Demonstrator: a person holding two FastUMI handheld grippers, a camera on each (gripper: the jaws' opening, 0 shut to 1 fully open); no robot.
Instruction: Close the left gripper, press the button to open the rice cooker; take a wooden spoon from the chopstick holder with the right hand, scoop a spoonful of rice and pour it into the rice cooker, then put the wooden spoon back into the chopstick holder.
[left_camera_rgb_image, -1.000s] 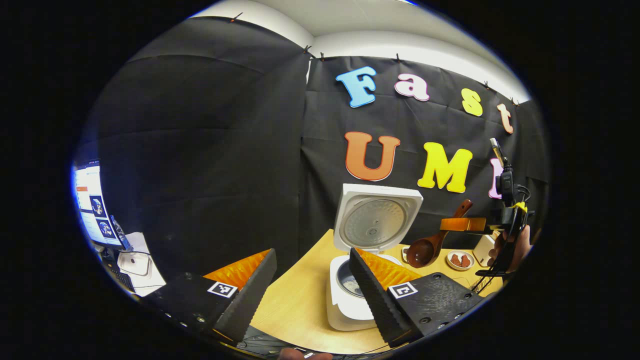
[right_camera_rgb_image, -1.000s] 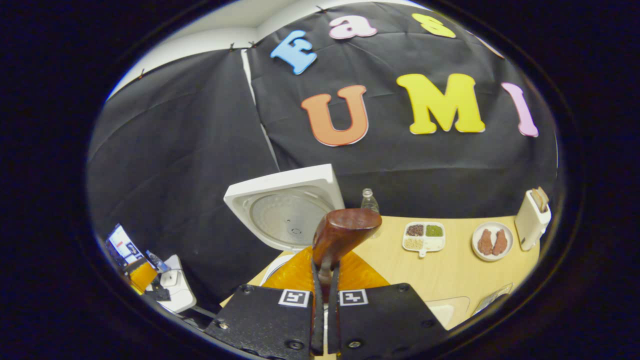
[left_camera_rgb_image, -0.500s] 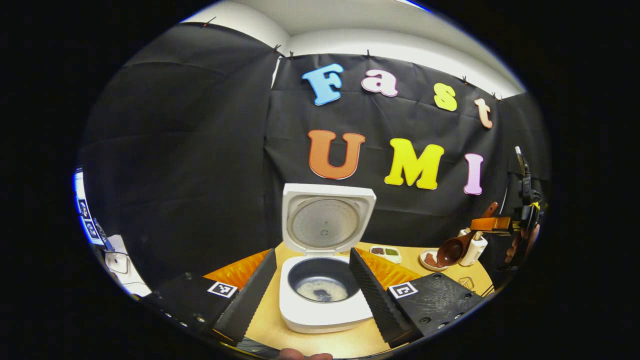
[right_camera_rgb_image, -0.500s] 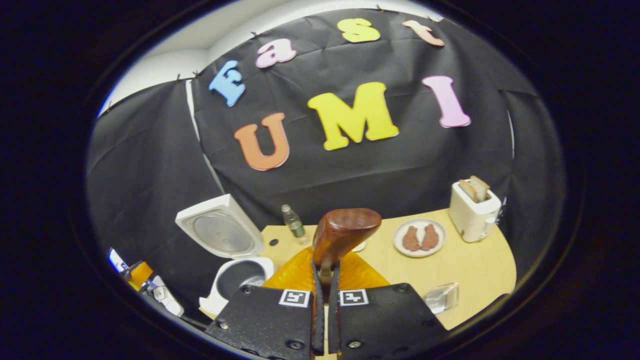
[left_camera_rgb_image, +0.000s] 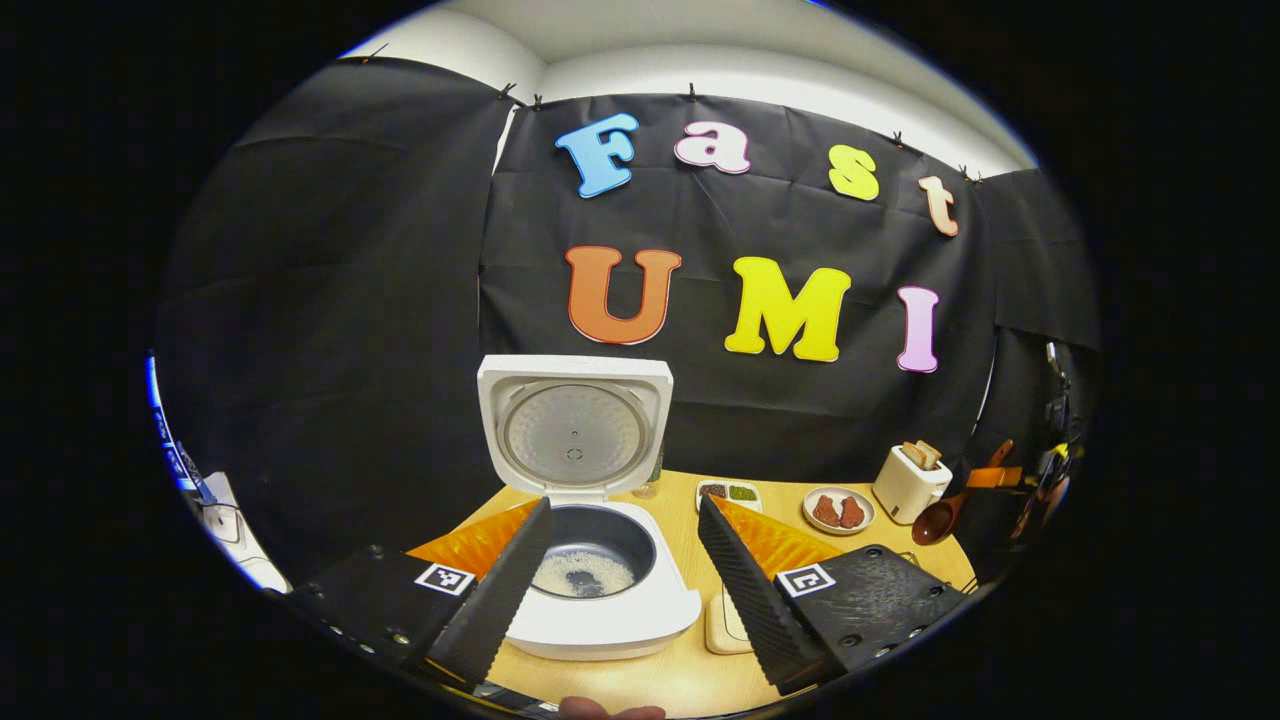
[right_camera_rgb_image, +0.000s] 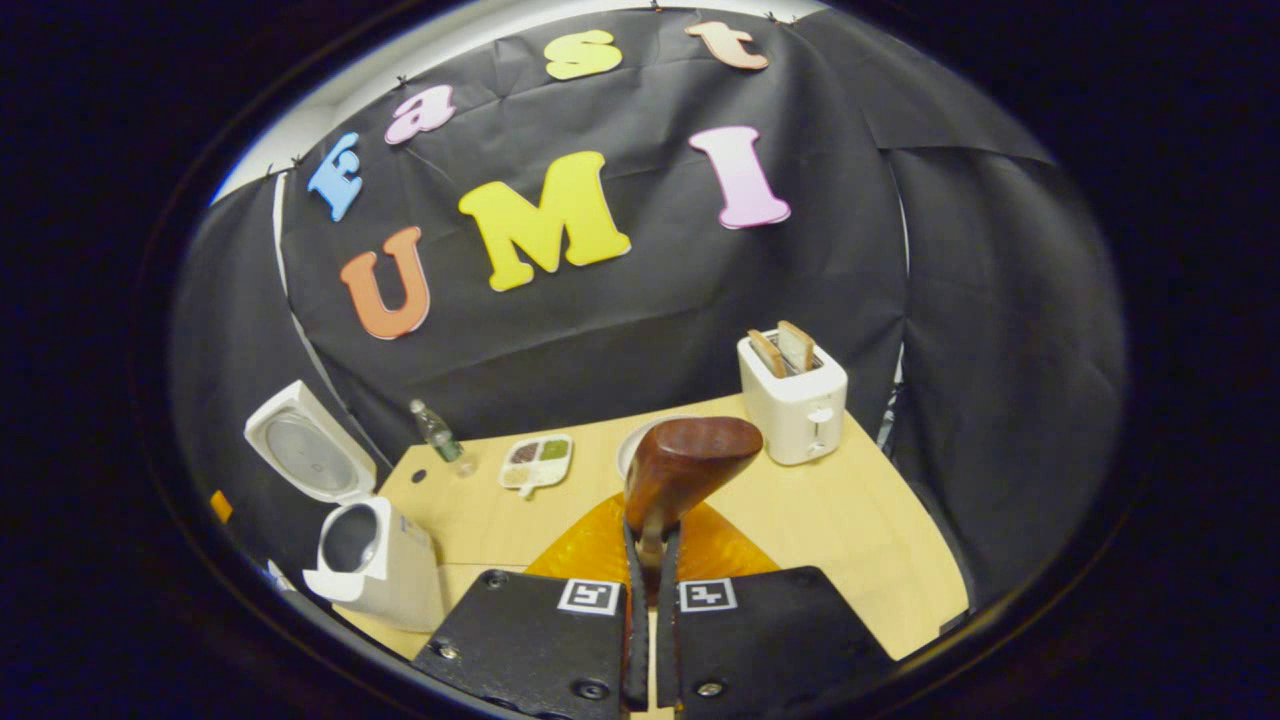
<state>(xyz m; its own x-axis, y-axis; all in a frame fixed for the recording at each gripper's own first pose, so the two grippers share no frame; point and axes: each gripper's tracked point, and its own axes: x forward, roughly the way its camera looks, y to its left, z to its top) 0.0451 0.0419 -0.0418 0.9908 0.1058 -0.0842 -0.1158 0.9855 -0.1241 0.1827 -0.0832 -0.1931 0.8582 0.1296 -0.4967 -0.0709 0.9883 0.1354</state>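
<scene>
Bystander items on the wooden table.
A white toaster stands near the table's far edge with two slices of bread upright in its slots; in the left gripper view it appears at the right, against the cloth. A round plate bearing two reddish-brown pieces lies just beside the toaster. Next along is a white divided tray with dark, green and pale fillings in separate compartments. A small clear bottle stands upright near the tray, toward the far corner, with a dark round spot on the tabletop close by.
</scene>
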